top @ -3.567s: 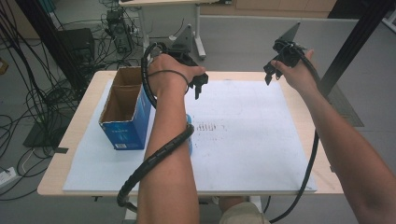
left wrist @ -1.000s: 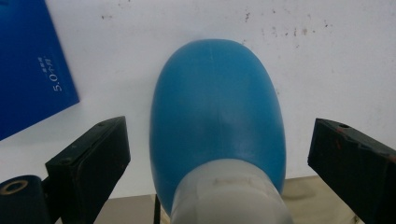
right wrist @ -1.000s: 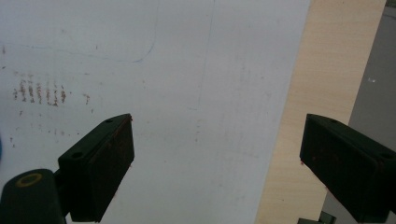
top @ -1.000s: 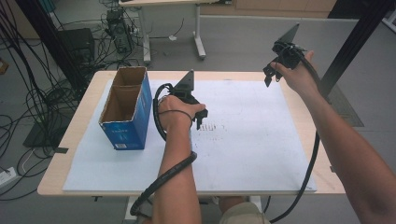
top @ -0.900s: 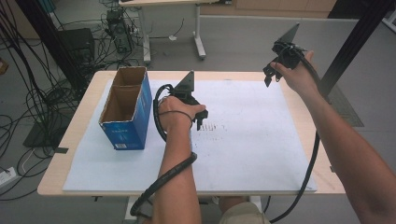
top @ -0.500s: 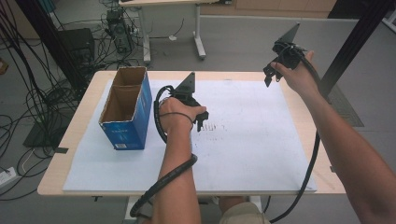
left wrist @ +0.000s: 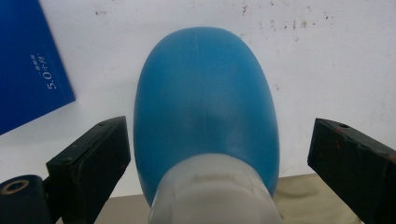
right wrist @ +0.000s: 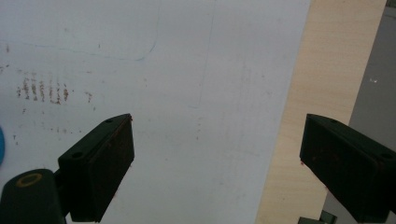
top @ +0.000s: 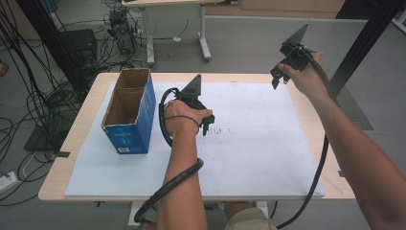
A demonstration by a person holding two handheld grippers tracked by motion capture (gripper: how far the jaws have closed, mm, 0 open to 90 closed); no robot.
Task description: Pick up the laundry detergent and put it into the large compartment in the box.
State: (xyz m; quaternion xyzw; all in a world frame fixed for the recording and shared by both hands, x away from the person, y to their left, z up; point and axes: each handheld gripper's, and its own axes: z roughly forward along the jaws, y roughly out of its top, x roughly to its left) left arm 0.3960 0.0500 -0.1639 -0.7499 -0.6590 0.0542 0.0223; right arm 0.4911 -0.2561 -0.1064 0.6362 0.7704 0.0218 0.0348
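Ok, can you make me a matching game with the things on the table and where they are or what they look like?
Things:
1. blue bulb
2. cardboard box
3. right tool
4. white sheet

States:
a. held up over the table's far right corner
b. between the open jaws of the left tool
c. open on top, blue outside
d. lying flat, smudged with small dark marks

Pairs: 1-b, 2-c, 3-a, 4-d
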